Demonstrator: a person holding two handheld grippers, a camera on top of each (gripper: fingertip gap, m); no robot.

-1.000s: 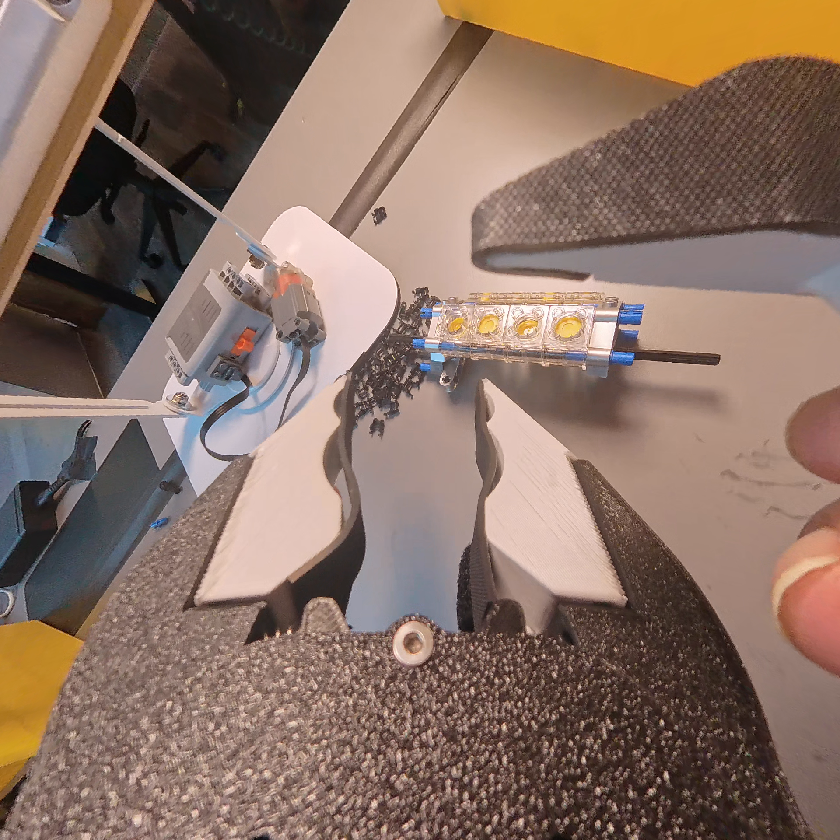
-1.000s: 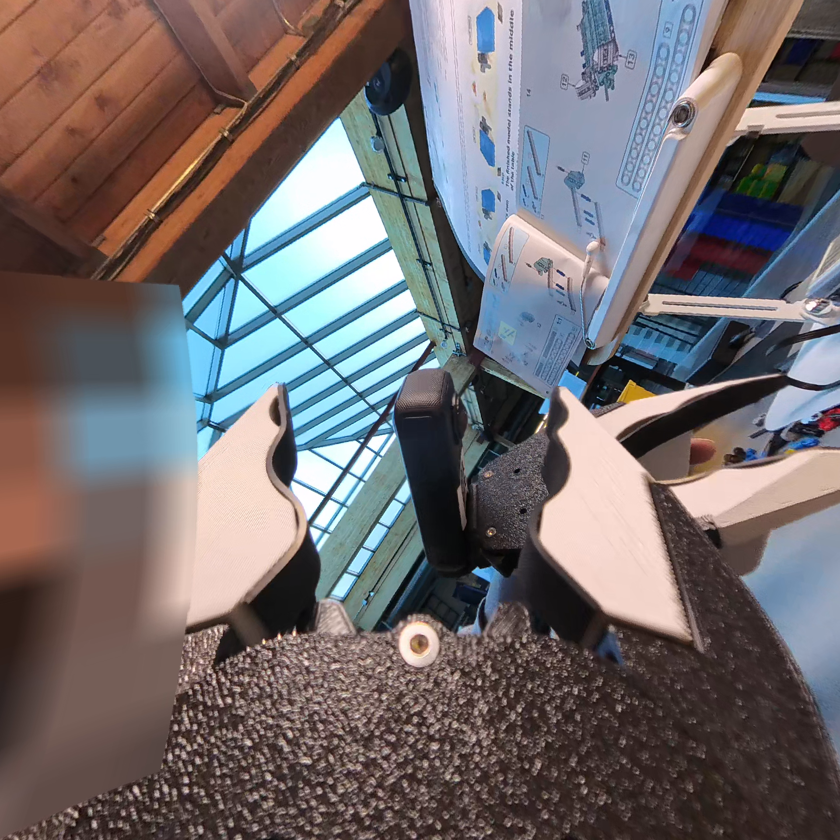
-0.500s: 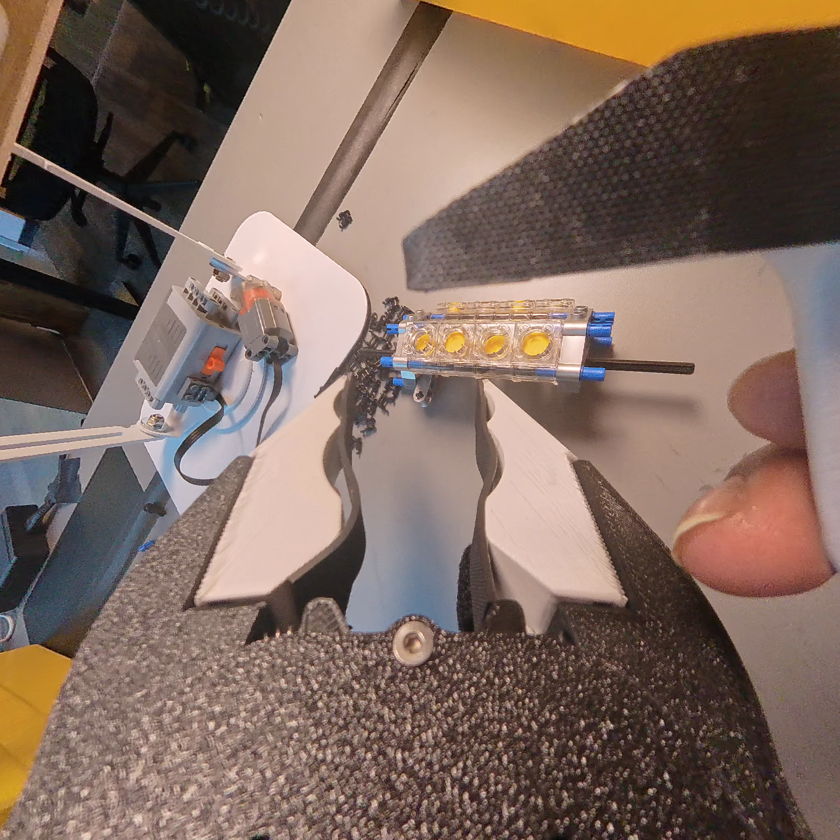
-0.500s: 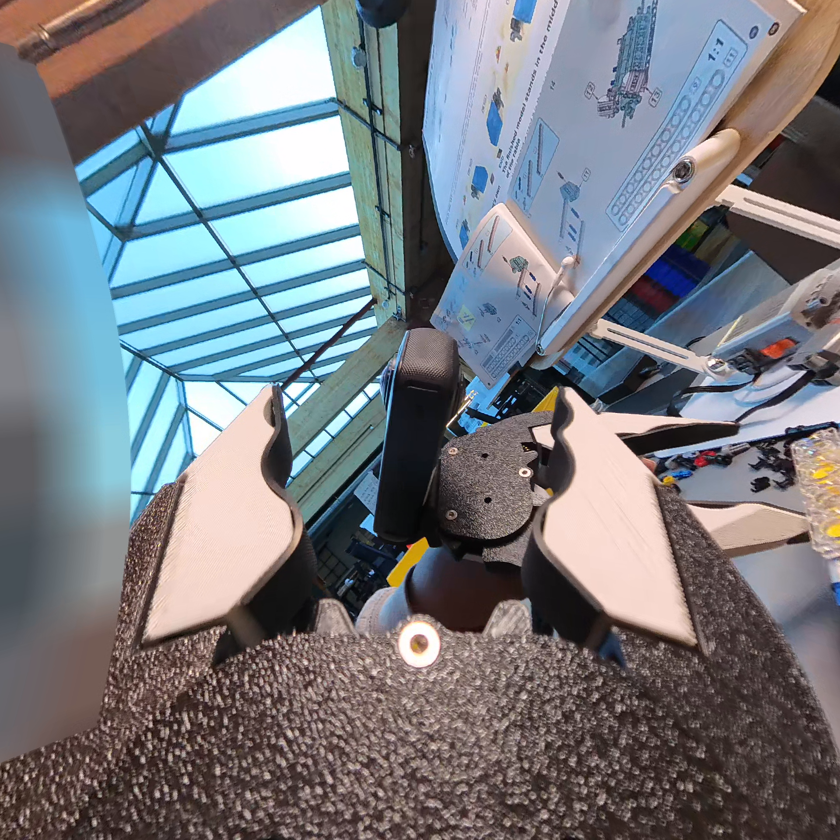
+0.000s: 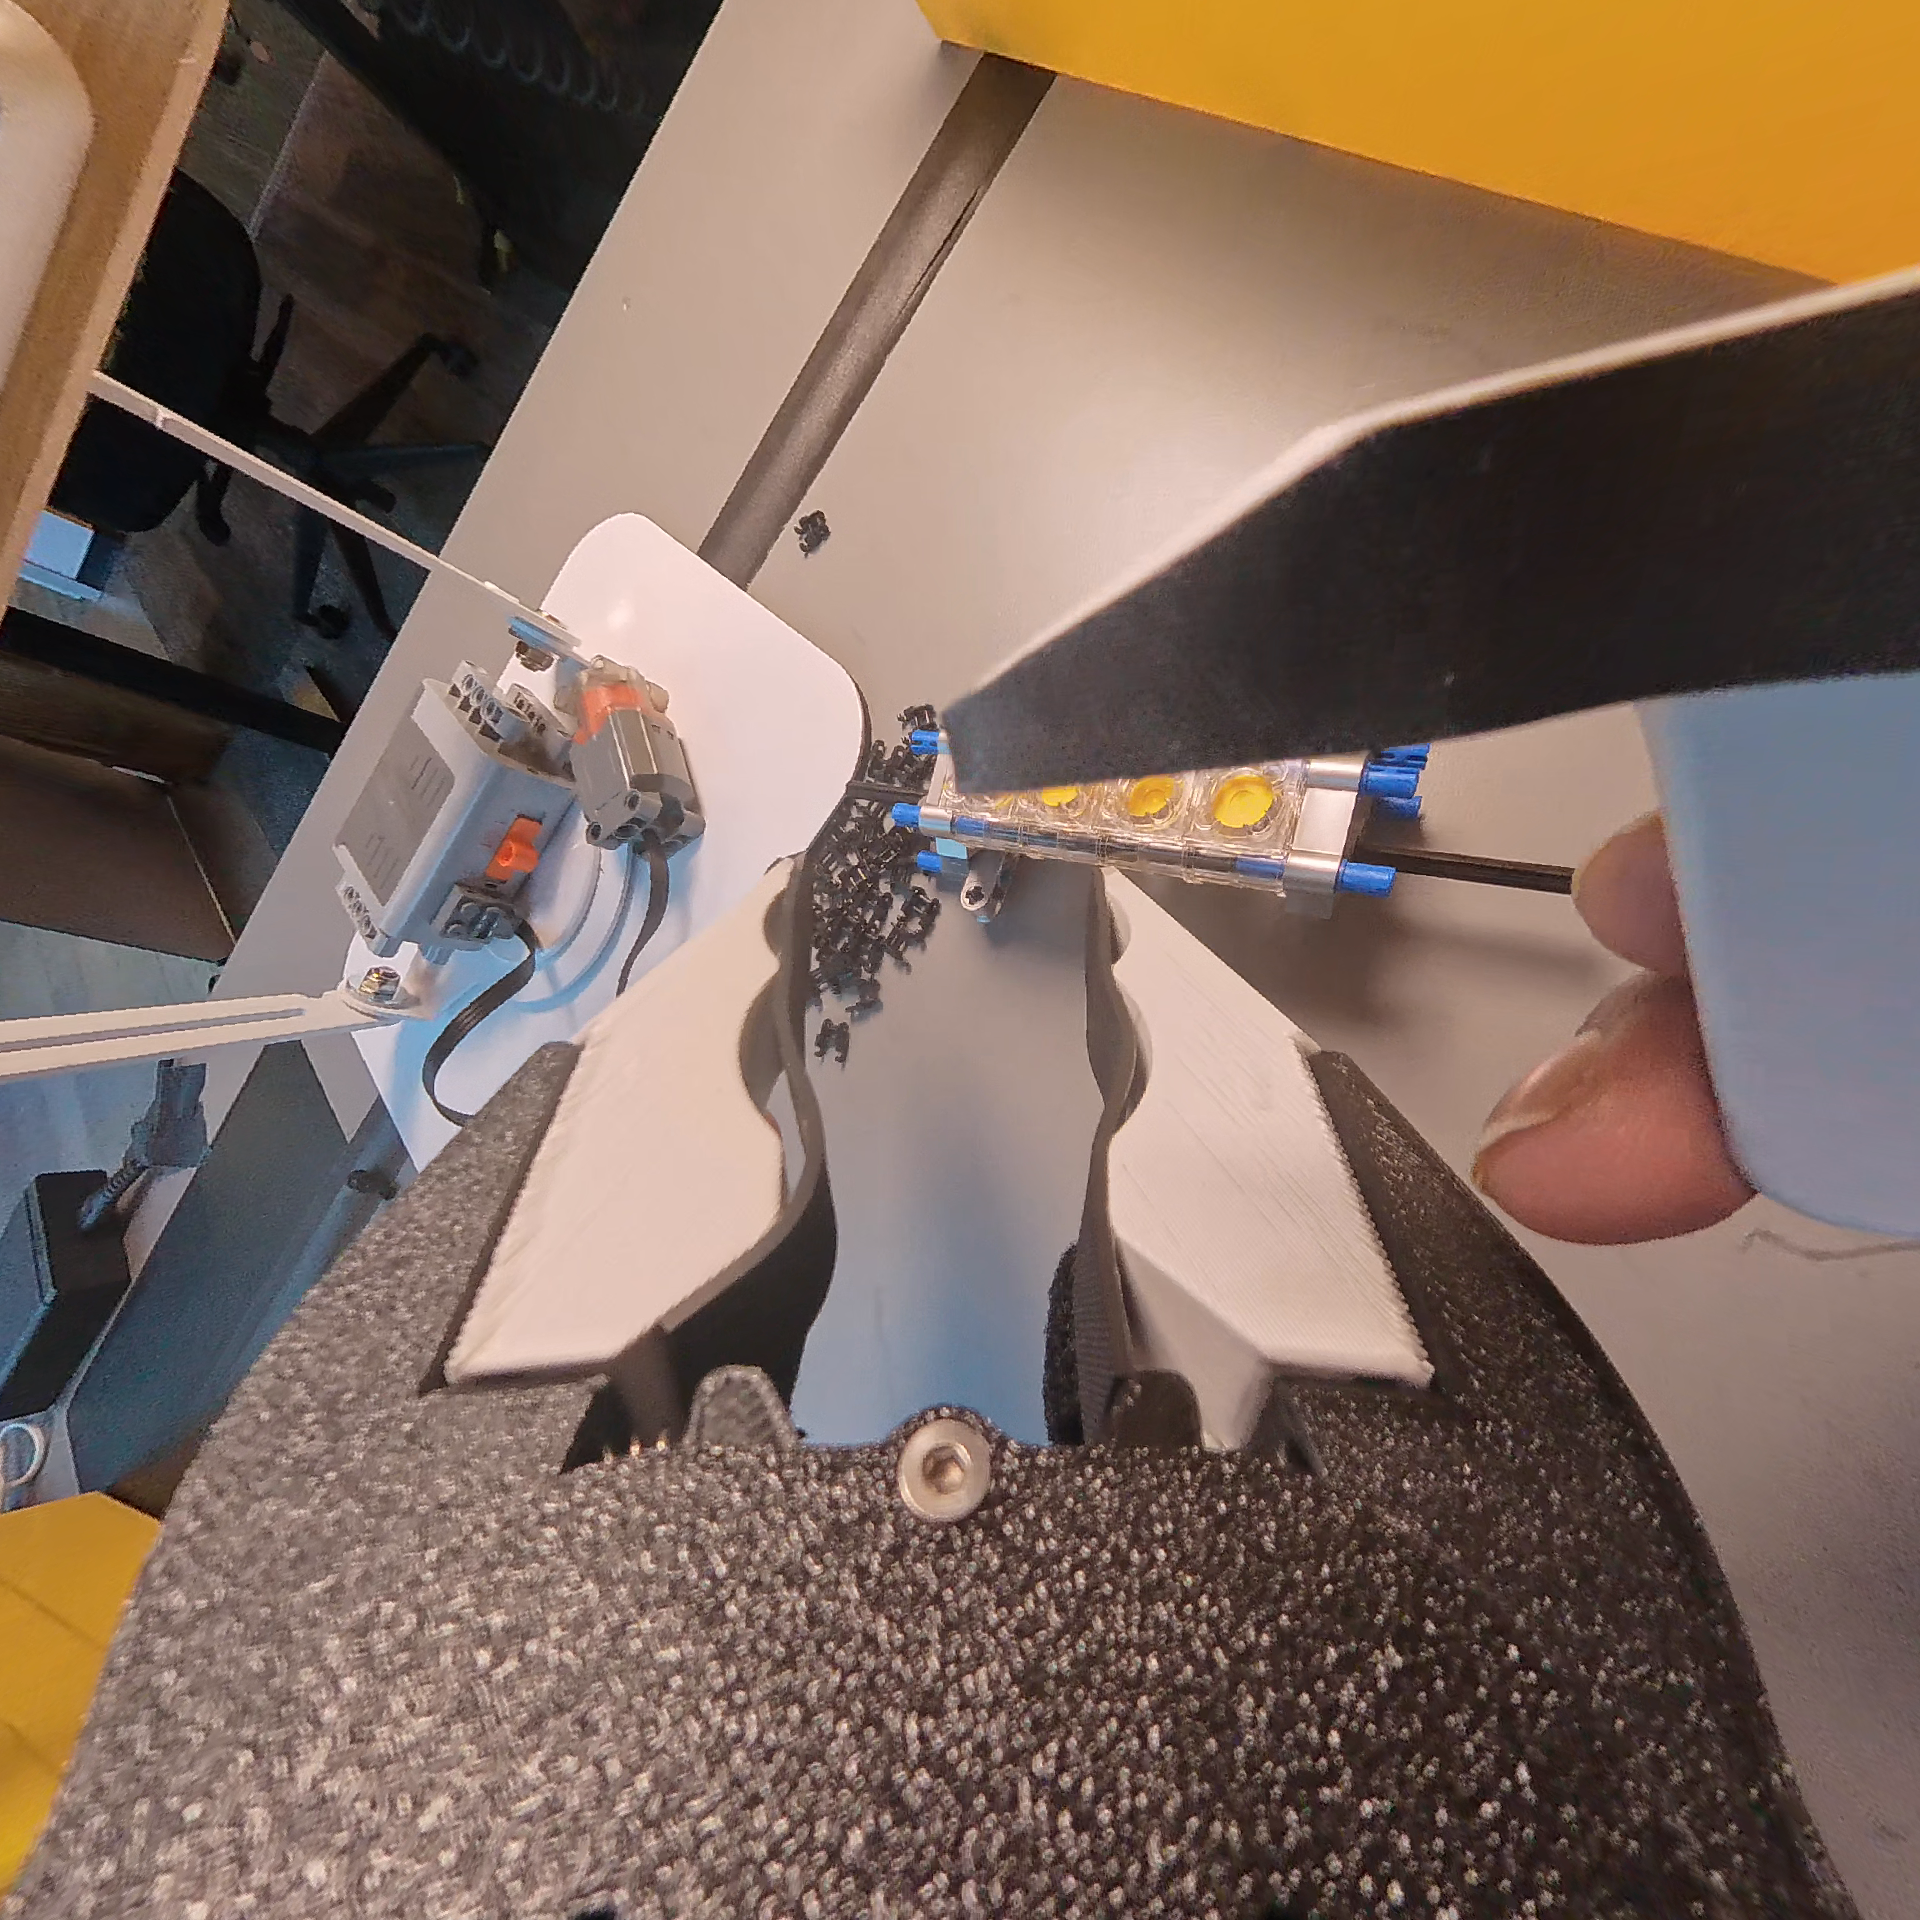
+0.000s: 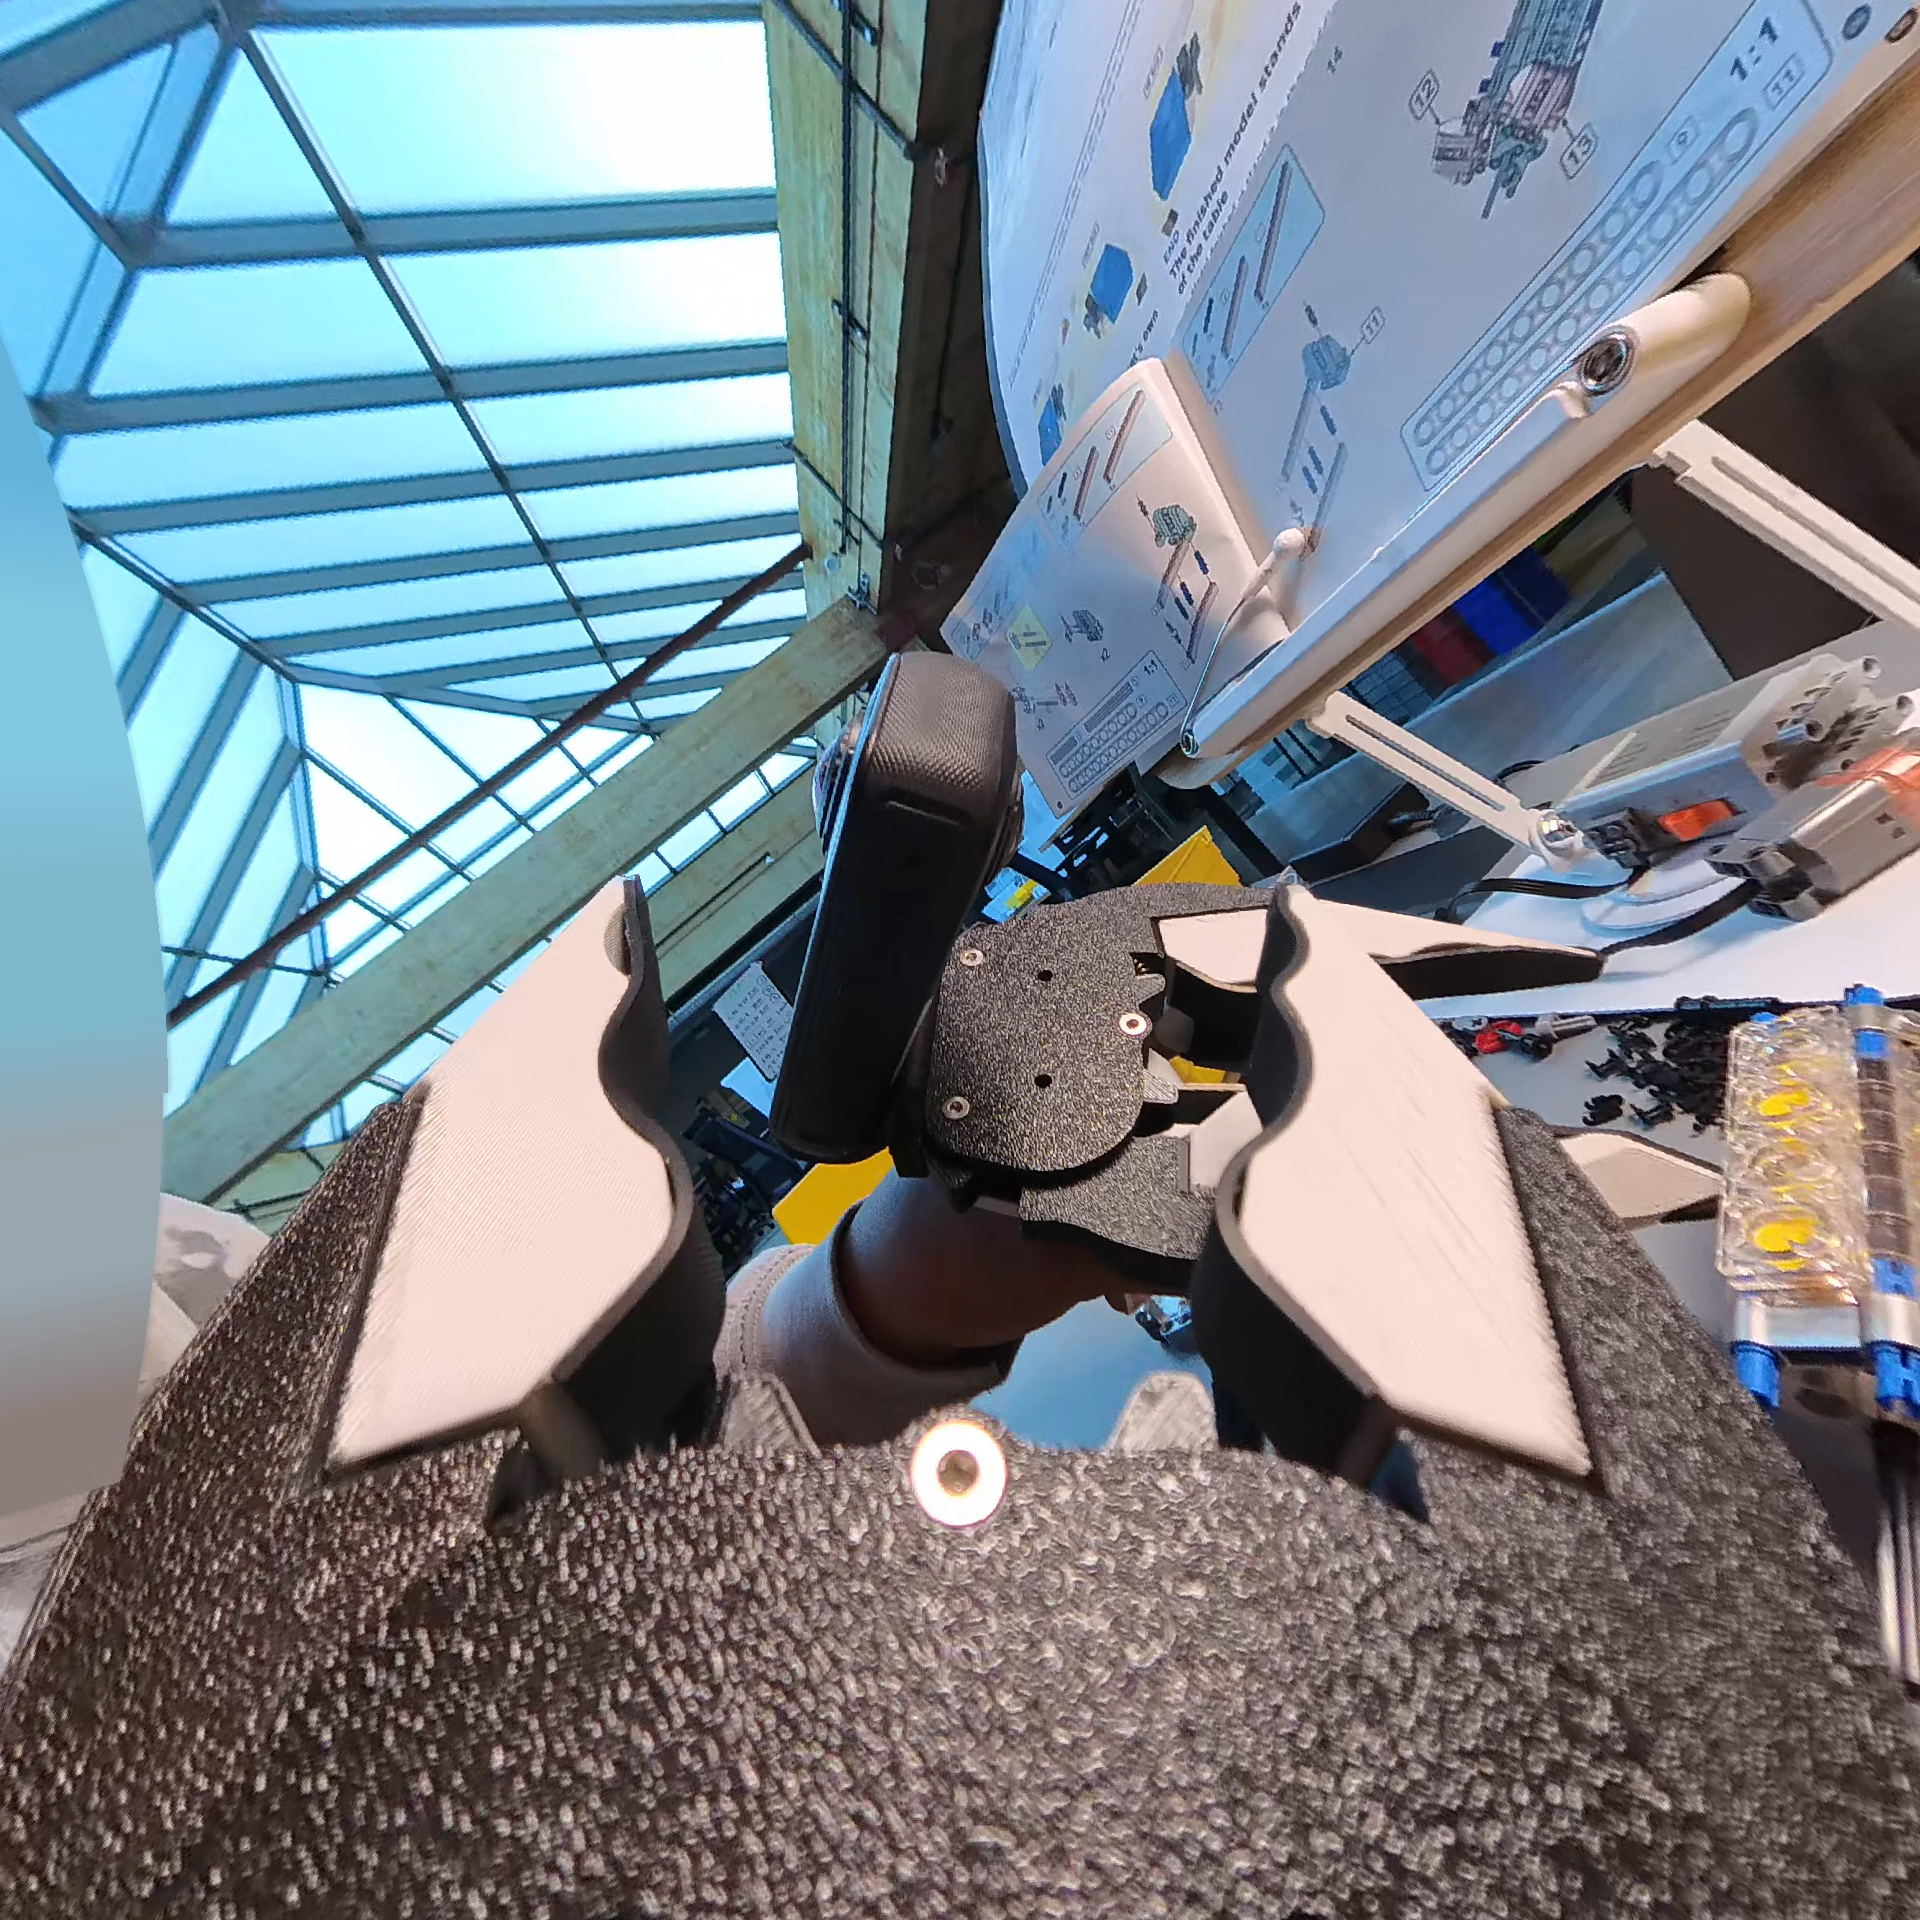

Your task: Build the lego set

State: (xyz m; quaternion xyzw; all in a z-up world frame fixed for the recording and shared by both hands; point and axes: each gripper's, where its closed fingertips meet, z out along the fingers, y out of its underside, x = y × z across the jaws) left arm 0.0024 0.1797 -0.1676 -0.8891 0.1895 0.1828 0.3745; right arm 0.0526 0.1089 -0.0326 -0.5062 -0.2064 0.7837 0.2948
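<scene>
My left gripper (image 5: 935, 894) is open and empty, low over the grey table (image 5: 1195, 436). Just beyond its fingertips lies a clear brick assembly (image 5: 1174, 816) with yellow pieces inside, blue pins at its ends and a black axle (image 5: 1475, 876). A pile of small black pins (image 5: 868, 904) lies by the left finger. My right gripper (image 6: 956, 935) is open and empty and points up and sideways. Its dark body (image 5: 1455, 582) crosses above the assembly in the left wrist view, held by a hand (image 5: 1621, 1101). The assembly also shows at the right edge of the right wrist view (image 6: 1787, 1164).
A grey battery box (image 5: 436, 821) and a cabled motor (image 5: 634, 769) sit on a white plate (image 5: 727, 644) at left. A yellow panel (image 5: 1455, 104) bounds the table's far side. A board with printed instruction sheets (image 6: 1403, 260) hangs above. The left gripper's camera (image 6: 904, 935) faces my right gripper. The cabled motor (image 5: 634, 769) lies some 11 centimeters from my left tips, 20 centimeters from my right tips. It is also in sight in the right wrist view (image 6: 1807, 833).
The right gripper has swung down and left, tilting from the ceiling toward the table; its body now covers the assembly's left top end. The left gripper stayed open, nearly in place.
</scene>
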